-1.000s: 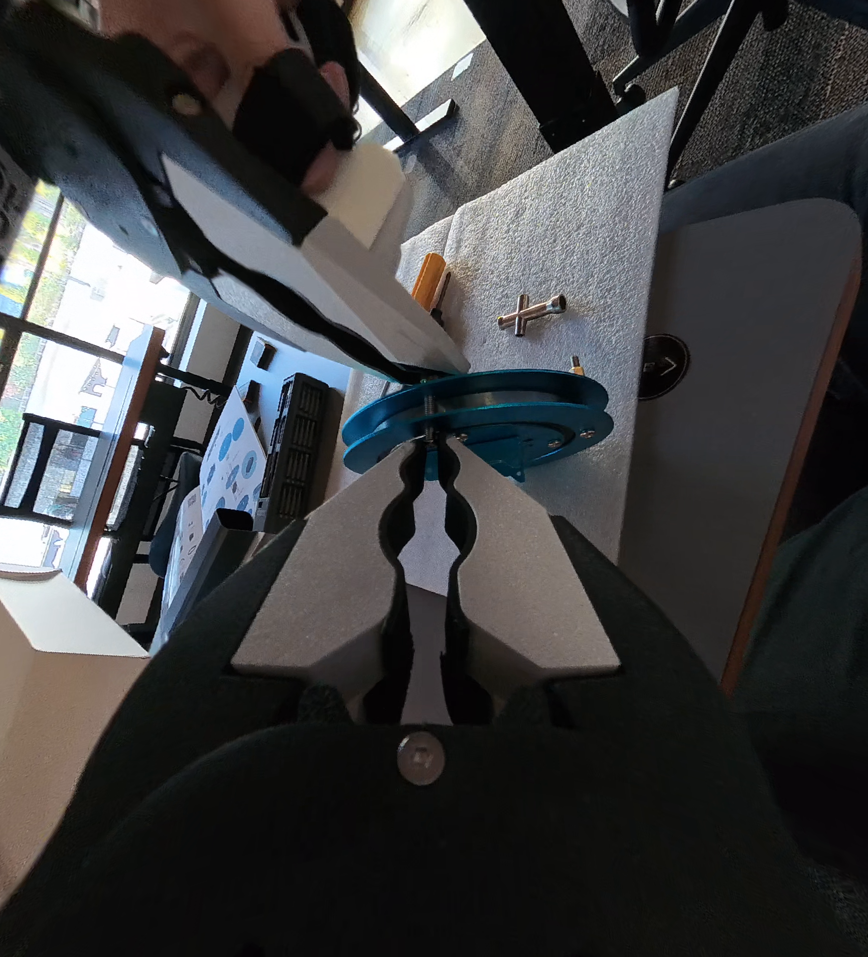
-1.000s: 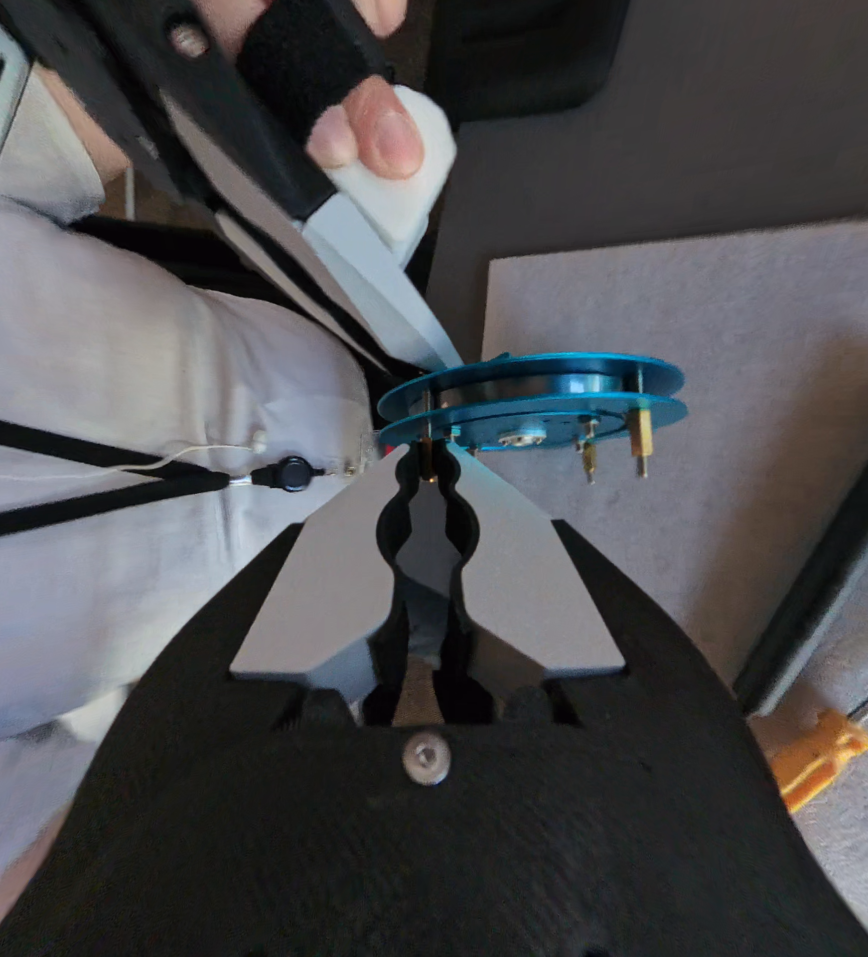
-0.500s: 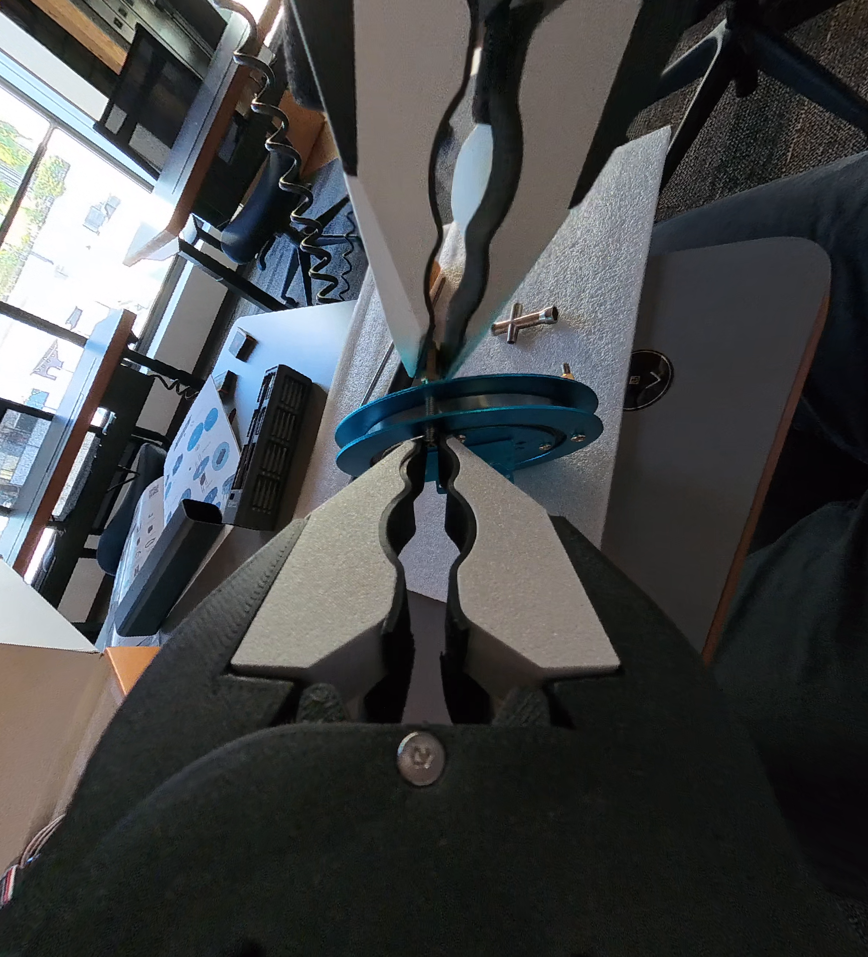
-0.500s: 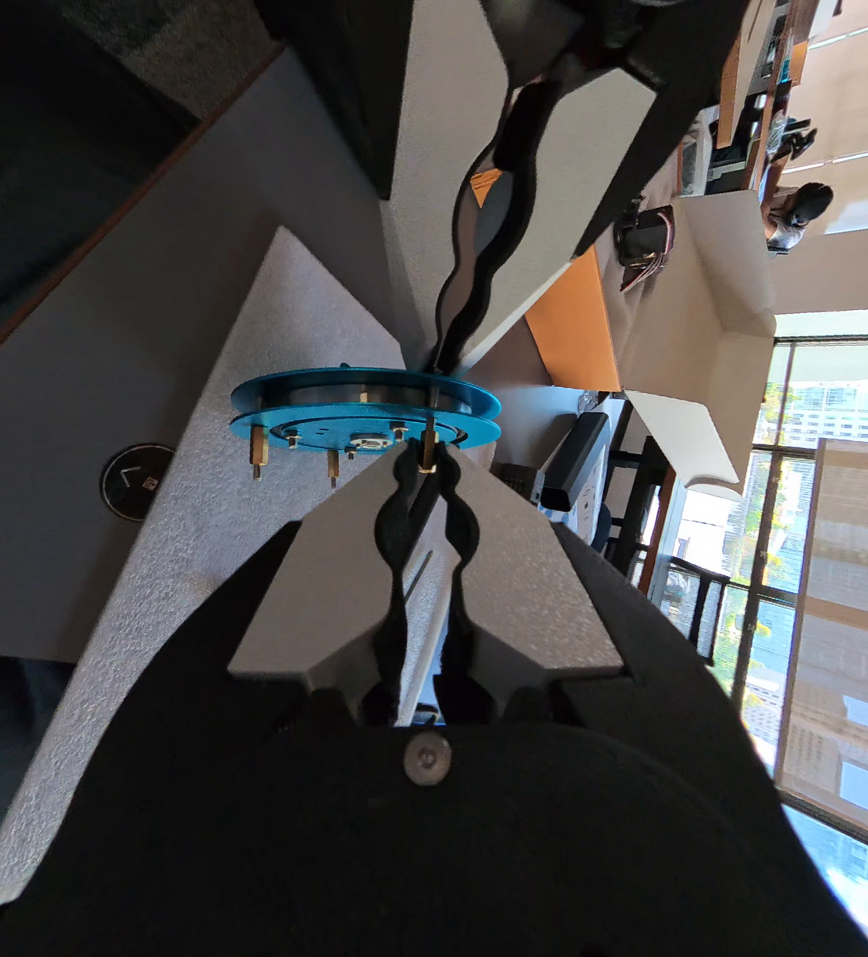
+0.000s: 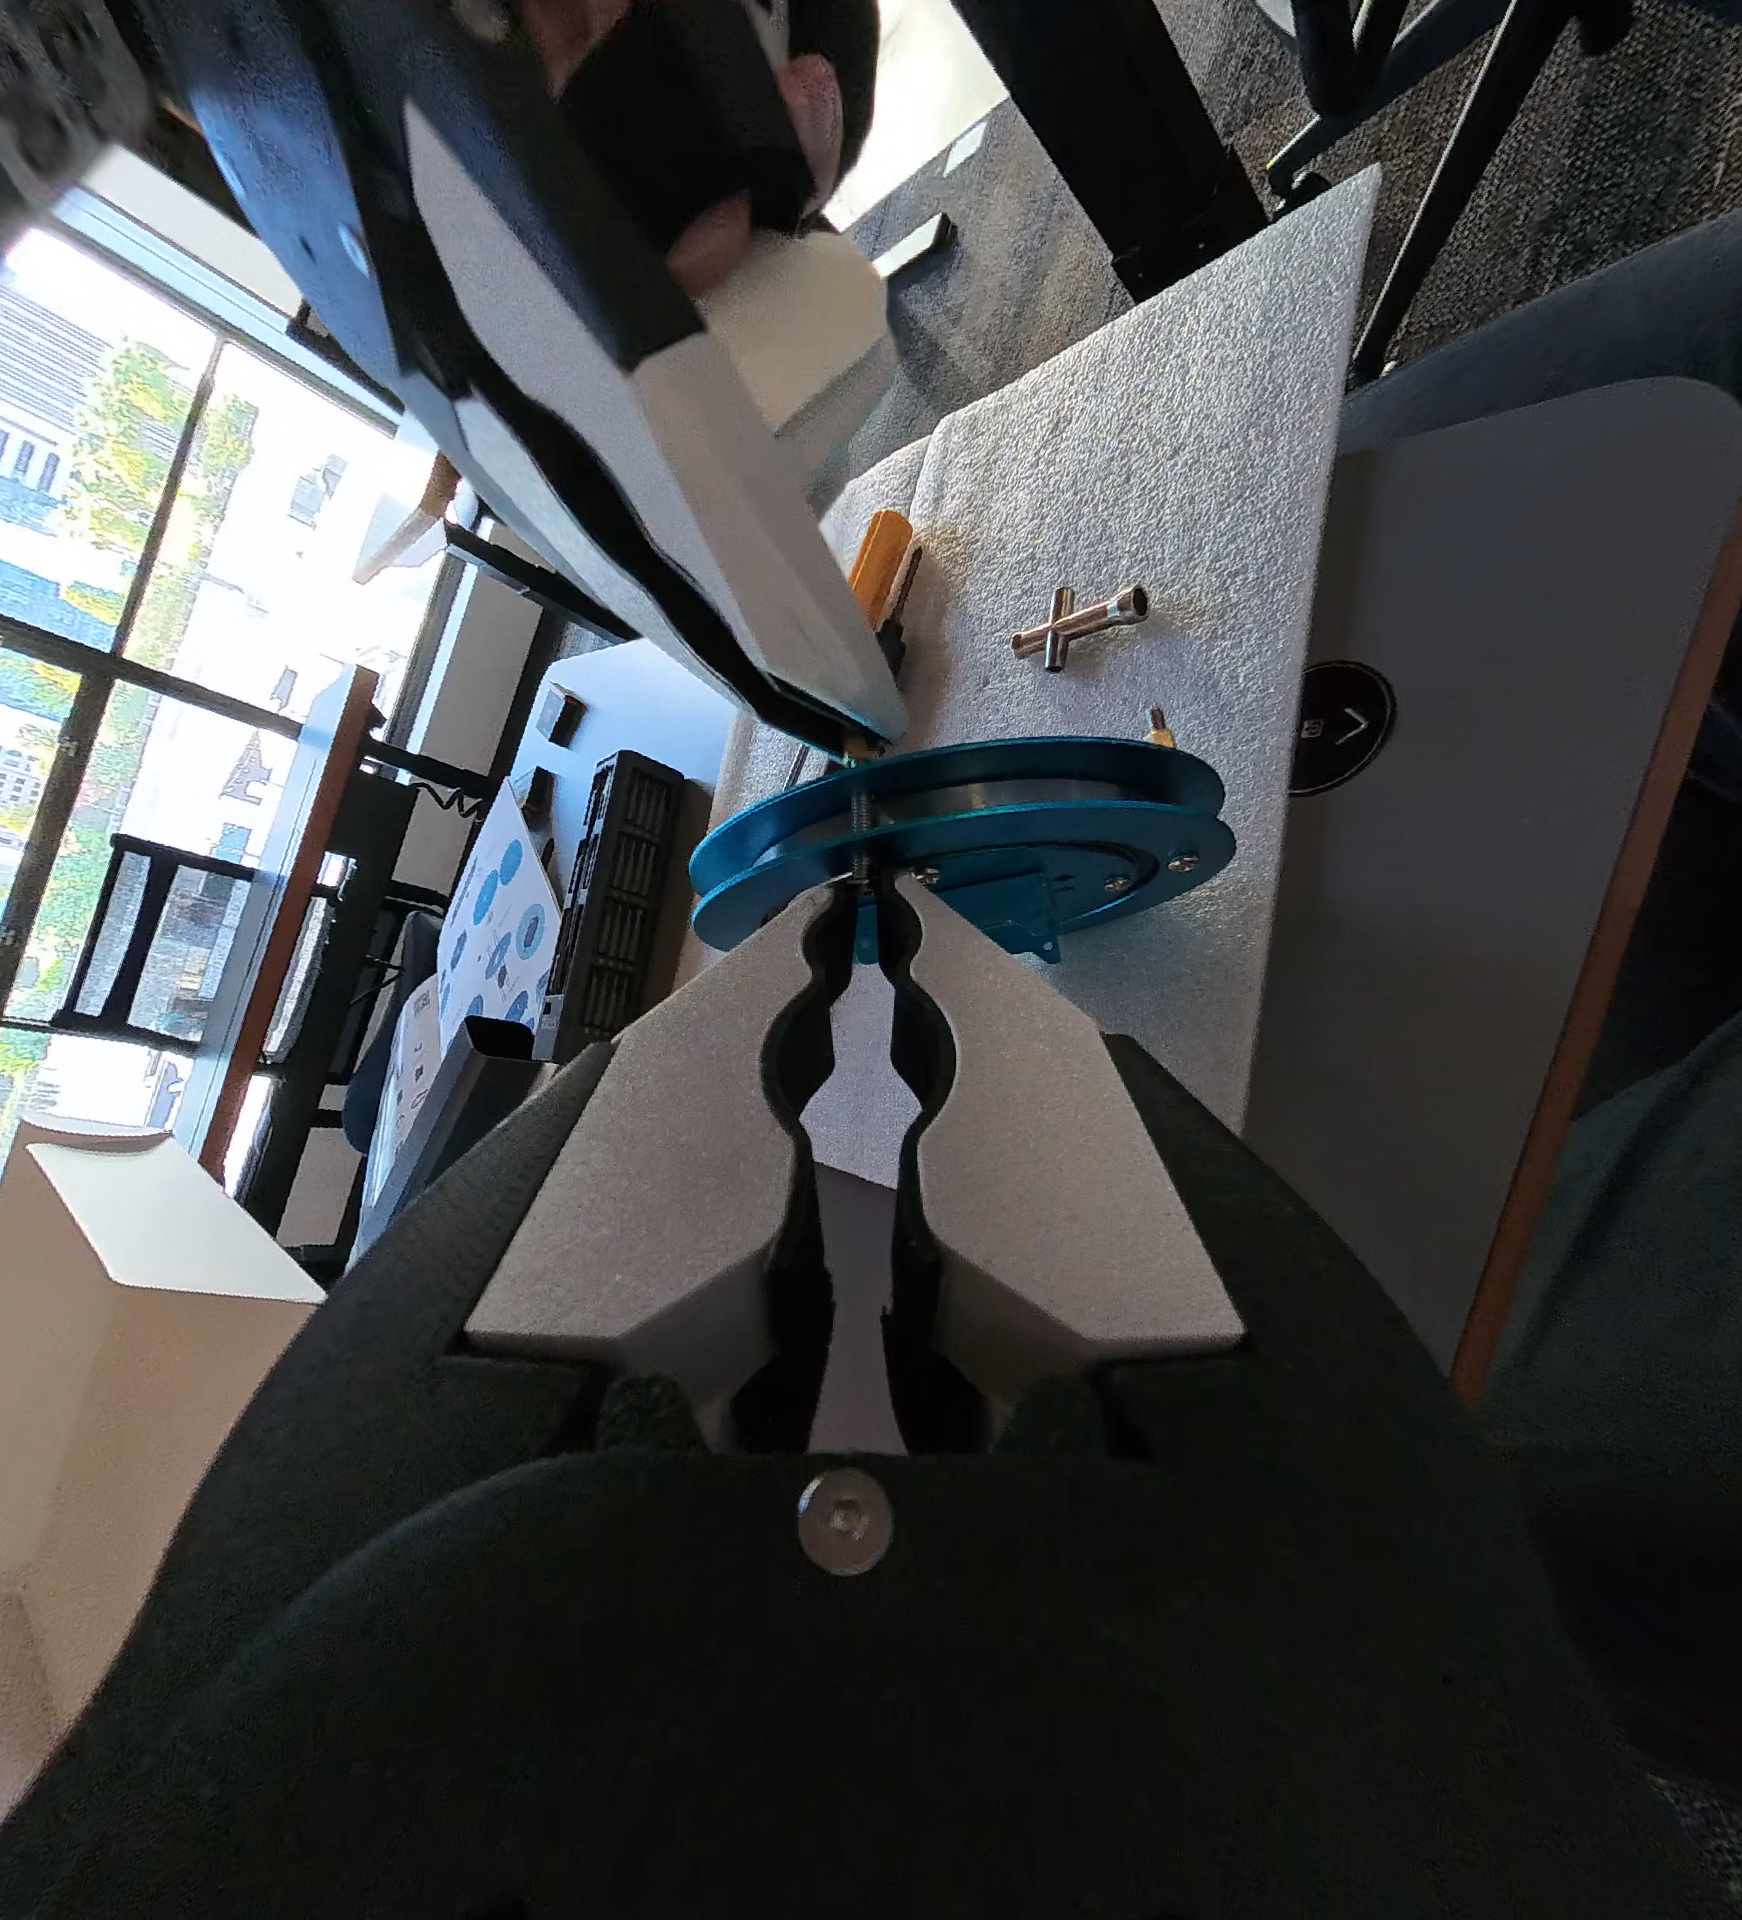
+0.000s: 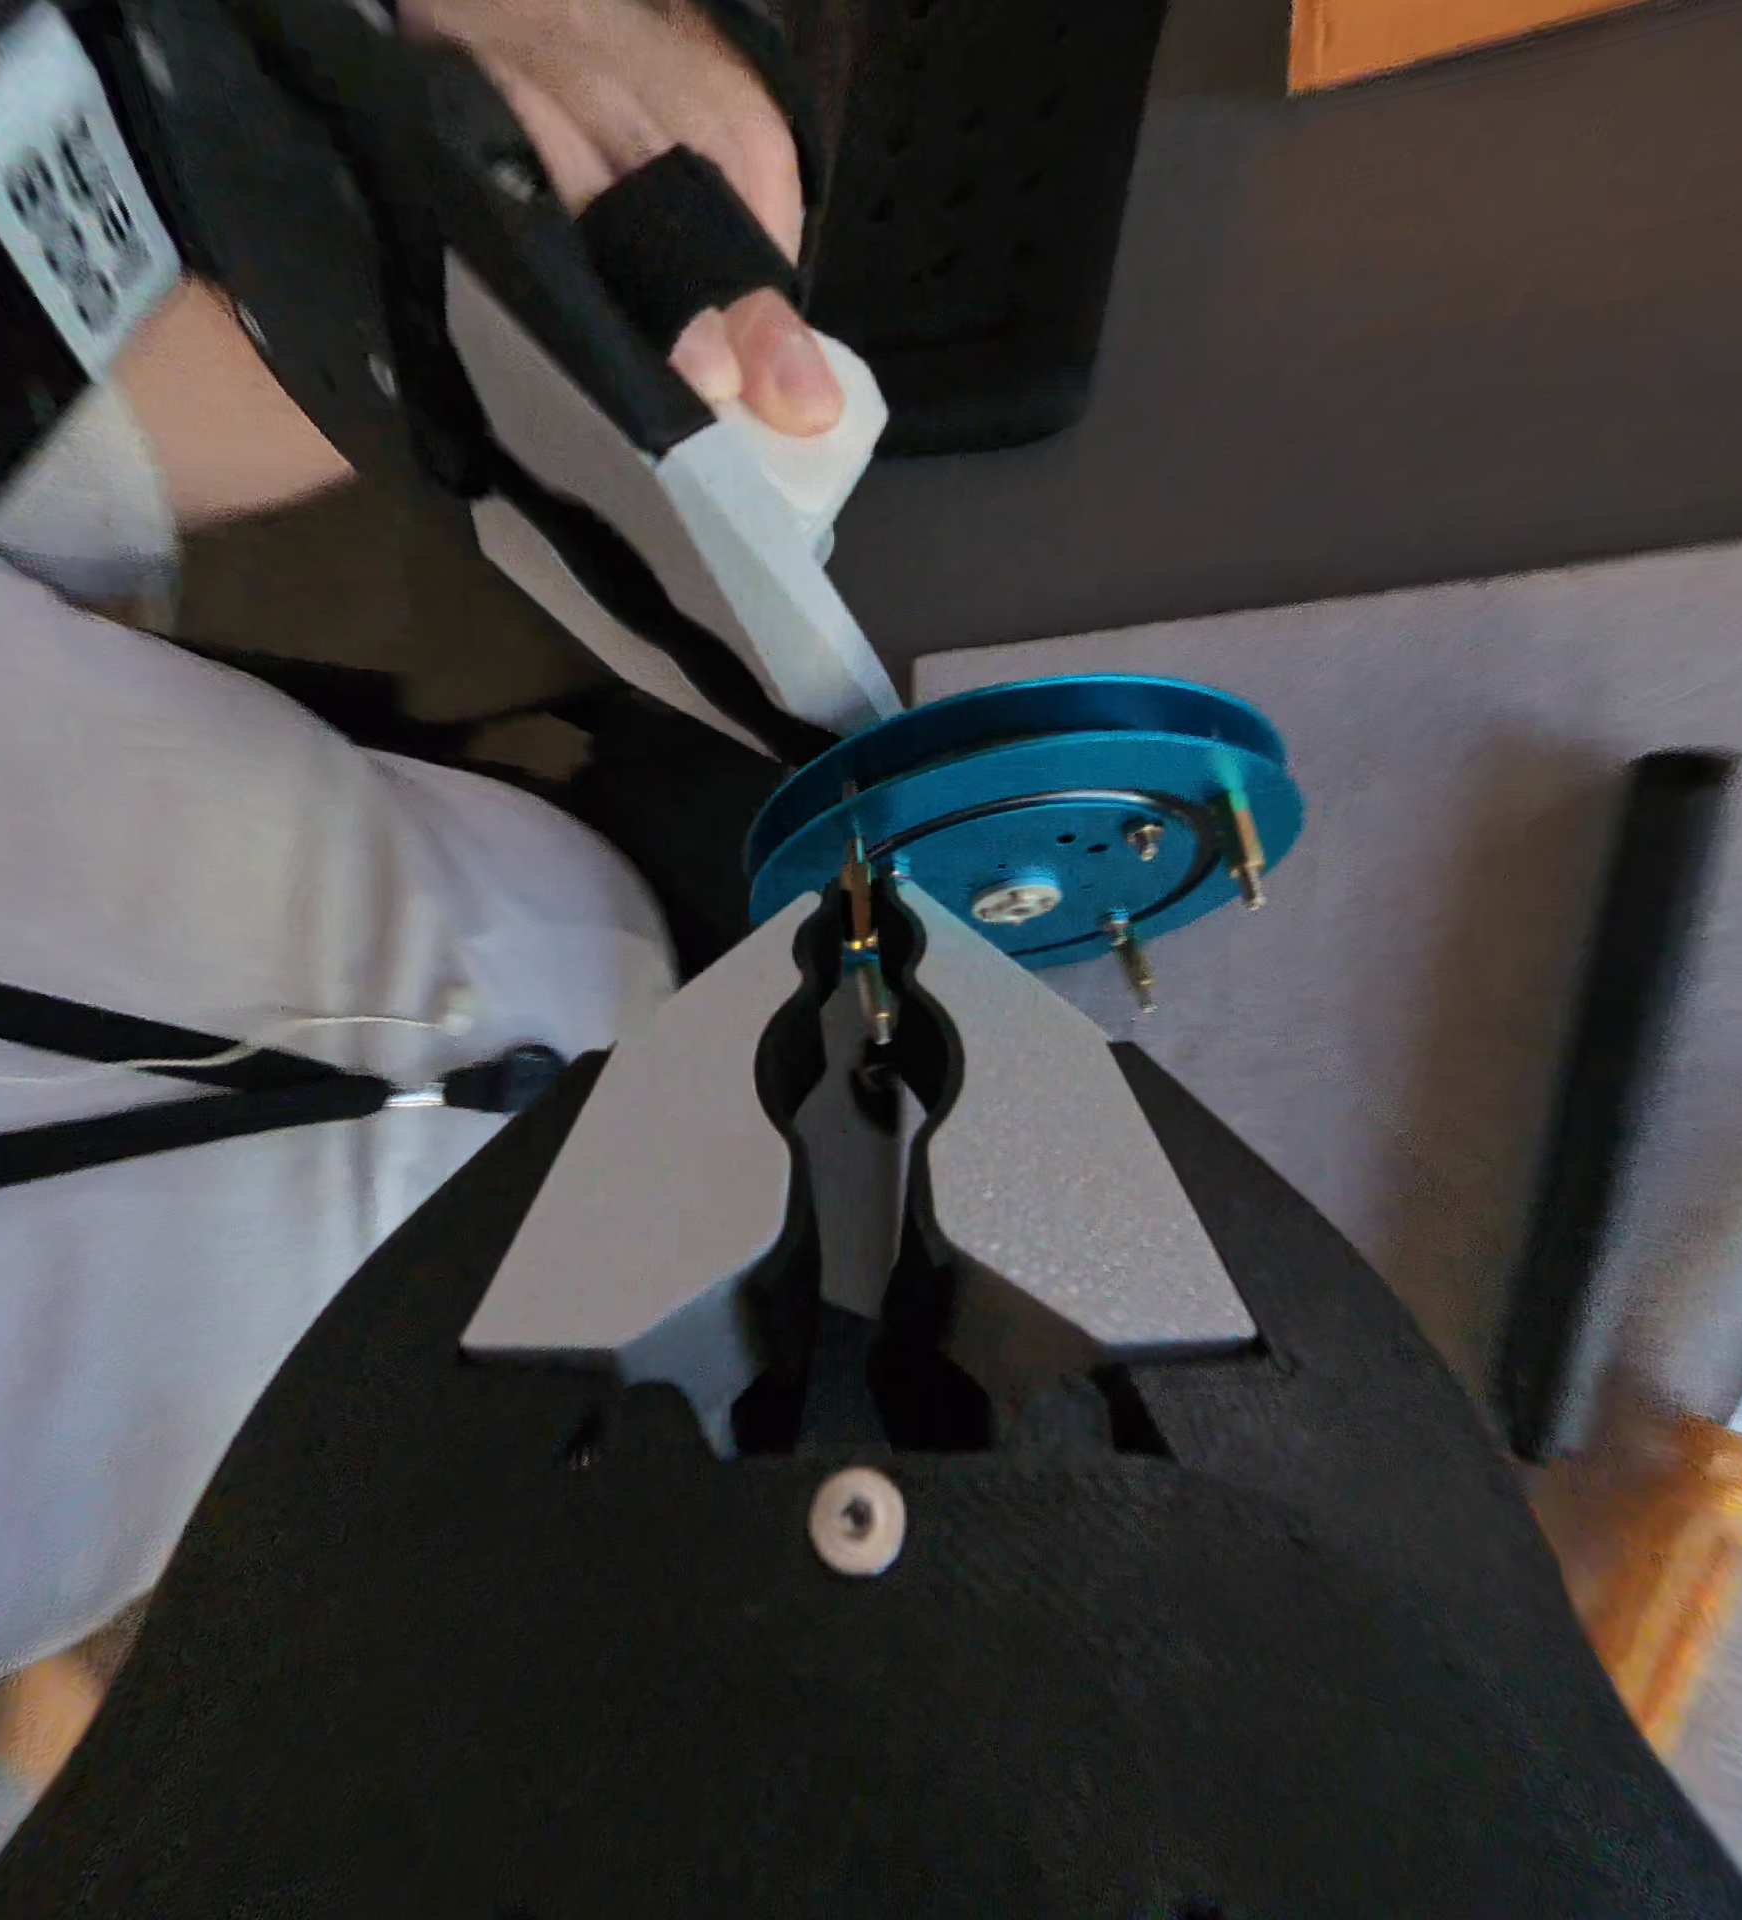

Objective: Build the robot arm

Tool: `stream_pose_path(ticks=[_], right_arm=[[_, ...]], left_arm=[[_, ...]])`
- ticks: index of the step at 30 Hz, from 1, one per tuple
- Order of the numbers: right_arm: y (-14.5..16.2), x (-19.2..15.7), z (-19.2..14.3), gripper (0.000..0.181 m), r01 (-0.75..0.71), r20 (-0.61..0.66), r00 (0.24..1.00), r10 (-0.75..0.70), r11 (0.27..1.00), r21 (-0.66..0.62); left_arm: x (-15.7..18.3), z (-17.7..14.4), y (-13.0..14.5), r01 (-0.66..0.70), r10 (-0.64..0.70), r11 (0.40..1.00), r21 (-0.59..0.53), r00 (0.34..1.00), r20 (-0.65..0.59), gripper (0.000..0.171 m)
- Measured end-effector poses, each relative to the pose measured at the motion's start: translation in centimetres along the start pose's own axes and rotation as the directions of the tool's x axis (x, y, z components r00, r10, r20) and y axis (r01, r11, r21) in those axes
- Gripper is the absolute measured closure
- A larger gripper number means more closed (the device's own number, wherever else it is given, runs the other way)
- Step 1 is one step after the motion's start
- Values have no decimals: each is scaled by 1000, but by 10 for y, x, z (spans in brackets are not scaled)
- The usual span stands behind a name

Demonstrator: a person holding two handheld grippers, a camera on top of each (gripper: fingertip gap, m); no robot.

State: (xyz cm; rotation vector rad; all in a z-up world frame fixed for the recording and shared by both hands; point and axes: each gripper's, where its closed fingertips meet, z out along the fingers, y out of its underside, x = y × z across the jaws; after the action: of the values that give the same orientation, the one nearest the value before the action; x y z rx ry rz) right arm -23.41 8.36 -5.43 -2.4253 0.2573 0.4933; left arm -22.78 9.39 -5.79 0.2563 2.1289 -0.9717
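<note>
Your left gripper (image 5: 865, 883) has its tips nearly closed on a thin threaded post at the near rim of the blue disc (image 5: 960, 831), which hangs above the grey mat (image 5: 1158, 499), tilted. Your right gripper (image 6: 872, 935) meets the same disc (image 6: 1033, 821) from the opposite face, its jaws drawn close around a brass standoff (image 6: 862, 914) at the rim; whether the pads actually bite on it is hard to tell through the blur. Each gripper's tips sit right at the disc's edge, one on either side.

The left view alone shows, farther along the mat, a metal cross key (image 5: 1080, 629), an orange handle (image 5: 879, 566) and a loose brass stud (image 5: 1158, 727), plus a round black sticker (image 5: 1345, 727) on the table (image 5: 1532, 727) and windows to the left. The right view alone shows the disc's underside with three more standoffs, a black bar (image 6: 1625, 1091) on the mat (image 6: 1469, 727), and your white sleeve (image 6: 223, 935).
</note>
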Motion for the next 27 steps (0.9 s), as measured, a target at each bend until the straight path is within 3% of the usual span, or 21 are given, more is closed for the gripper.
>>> stream_pose_path(ticks=[2, 4, 5, 7, 9, 11, 15, 17, 19, 20, 22, 25, 27], right_arm=[[-1, -1, 0, 177, -63, 90, 994, 61, 998, 14], [-2, 0, 0, 177, 88, 52, 995, -91, 995, 45], [-2, 2, -1, 174, 223, -28, 975, -222, 973, 50], [1, 4, -4, 149, 528, -231, 824, -517, 849, -17], [-8, 10, -15, 153, 743, -484, 524, -701, 654, -144], [-12, 0, -15, 158, 825, -553, 320, -769, 513, -237], [-13, 6, -10, 160, 808, -596, 214, -774, 483, -338], [-9, 12, -6, 173, 791, -584, 181, -792, 470, -393], [-10, 10, -4, 177, 797, -593, 212, -777, 489, -356], [-9, 8, -4, 177, 790, -590, 295, -752, 539, -292], [-9, 8, -3, 177, 711, -543, 539, -643, 694, -116], [-7, 7, -1, 177, 402, -308, 885, -350, 907, 126], [-4, 3, 0, 177, 105, -62, 994, -95, 977, 188]], left_arm=[[0, 0, 1, -5, 5, 1000, -4, 1000, 4, 168], [-1, 0, 1, 2, -2, 1000, -1, 1000, 5, 168], [-1, 0, 2, 7, -7, 1000, 1, 1000, 5, 168], [-2, 0, 3, 17, -17, 1000, 1, 1000, 3, 169], [-2, -1, 4, 28, -28, 1000, 3, 1000, -1, 169], [-2, -1, 5, 42, -42, 999, 7, 999, -7, 168], [-3, 0, 5, 58, -57, 998, 13, 998, -14, 168], [-3, 0, 5, 58, -57, 998, 12, 998, -15, 169], [-4, 0, 6, 48, -48, 999, 3, 999, -12, 169], [-3, -1, 6, 48, -48, 999, 4, 999, -15, 169], [-2, -1, 6, 49, -49, 999, 7, 999, -12, 169], [-4, 0, 7, 19, -19, 1000, -6, 1000, 6, 169], [-3, 0, 6, 12, -12, 1000, -2, 1000, -1, 169]])
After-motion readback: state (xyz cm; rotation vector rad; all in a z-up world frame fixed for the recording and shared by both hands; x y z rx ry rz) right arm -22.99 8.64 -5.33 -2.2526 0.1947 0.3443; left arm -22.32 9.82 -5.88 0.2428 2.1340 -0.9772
